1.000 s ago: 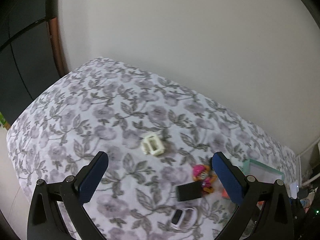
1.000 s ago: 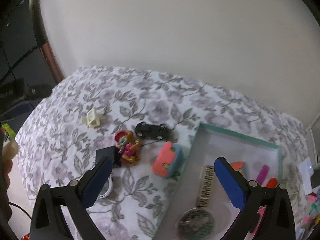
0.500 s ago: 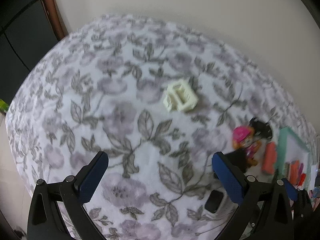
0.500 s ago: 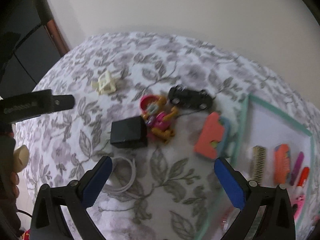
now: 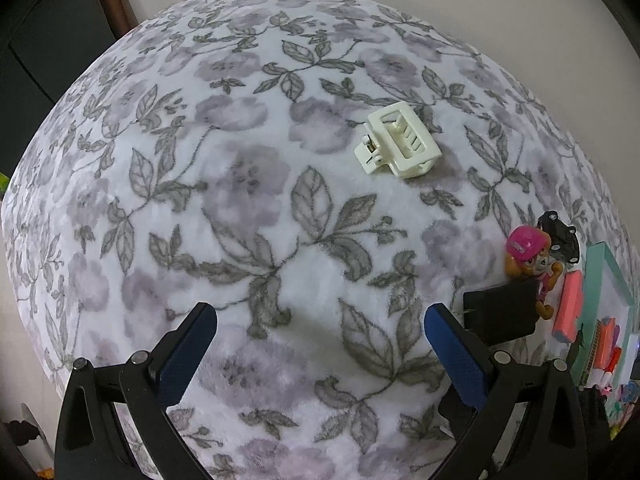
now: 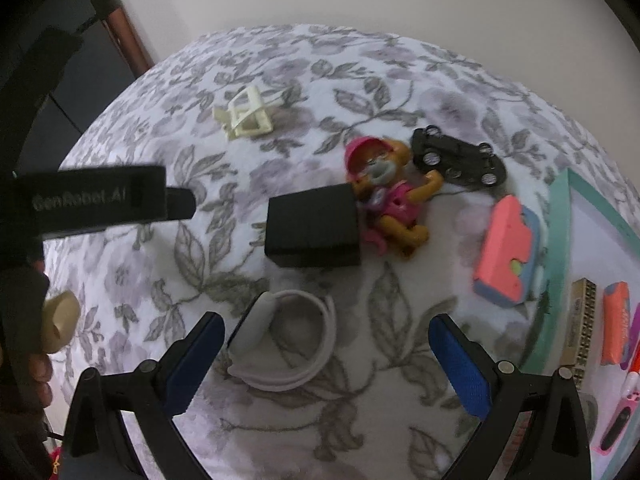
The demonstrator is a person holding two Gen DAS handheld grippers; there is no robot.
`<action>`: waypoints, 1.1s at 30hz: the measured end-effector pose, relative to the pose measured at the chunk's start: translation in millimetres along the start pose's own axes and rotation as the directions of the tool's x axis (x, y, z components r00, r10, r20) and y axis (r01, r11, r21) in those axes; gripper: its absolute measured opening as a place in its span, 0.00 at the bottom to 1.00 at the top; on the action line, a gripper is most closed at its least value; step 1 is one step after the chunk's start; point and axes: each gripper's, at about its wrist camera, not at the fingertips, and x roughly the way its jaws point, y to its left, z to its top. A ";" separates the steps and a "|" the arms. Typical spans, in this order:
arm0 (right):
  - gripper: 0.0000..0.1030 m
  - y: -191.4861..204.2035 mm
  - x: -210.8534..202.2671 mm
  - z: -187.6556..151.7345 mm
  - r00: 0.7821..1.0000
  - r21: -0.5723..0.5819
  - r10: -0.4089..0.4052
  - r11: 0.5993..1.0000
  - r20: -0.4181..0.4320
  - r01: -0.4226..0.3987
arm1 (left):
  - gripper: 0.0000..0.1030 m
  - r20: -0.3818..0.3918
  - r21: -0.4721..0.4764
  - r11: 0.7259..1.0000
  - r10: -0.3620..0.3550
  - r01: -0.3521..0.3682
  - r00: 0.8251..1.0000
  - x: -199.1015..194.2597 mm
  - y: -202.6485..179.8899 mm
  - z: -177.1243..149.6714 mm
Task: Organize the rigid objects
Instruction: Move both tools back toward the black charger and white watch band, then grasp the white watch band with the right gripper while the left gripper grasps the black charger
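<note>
Cream plastic hair claw (image 5: pixel 400 141) lies alone on the floral tabletop (image 5: pixel 248 208), ahead of the released, empty left hand-held gripper (image 5: pixel 320 344). Right view: right hand-held gripper (image 6: pixel 326 354) spread wide above a white cable coil (image 6: pixel 292 344).

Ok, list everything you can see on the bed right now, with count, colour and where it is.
Hair claw clip: one, cream, alone at the far middle of the floral cover.
Toy pup figure: one, pink and orange, lying beside the box.
Box: one, black, centre.
Toy car: one, black, upside down, beyond the figure.
Foam block: one, coral and blue, against the tray.
Band: one, white, coiled, nearest.
Tray: one, teal-rimmed, right edge, holding small items.
Left gripper: open, empty.
Right gripper: open, over the band.
</note>
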 end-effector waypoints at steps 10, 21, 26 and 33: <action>0.99 13.5 19.8 -6.9 0.998 -0.012 -0.059 0.998 -0.022 0.059 | 1.00 -0.018 0.026 0.999 -0.038 0.039 0.999 -1.4 -8.0 3.7; 0.82 -4.7 16.4 -4.5 0.997 0.005 -0.073 0.997 -0.028 0.073 | 1.00 -0.044 0.056 0.989 -0.136 0.138 0.990 -2.0 -42.4 6.0; 0.77 -23.8 13.7 -3.3 0.996 0.045 -0.079 0.996 -0.032 0.080 | 1.00 -0.045 0.122 0.977 -0.170 0.175 0.984 -4.1 -66.3 6.8; 0.59 -55.0 8.8 -1.3 0.997 0.103 -0.076 0.992 -0.029 0.079 | 1.00 -0.058 0.204 0.961 -0.178 0.186 0.982 -4.8 -98.9 6.3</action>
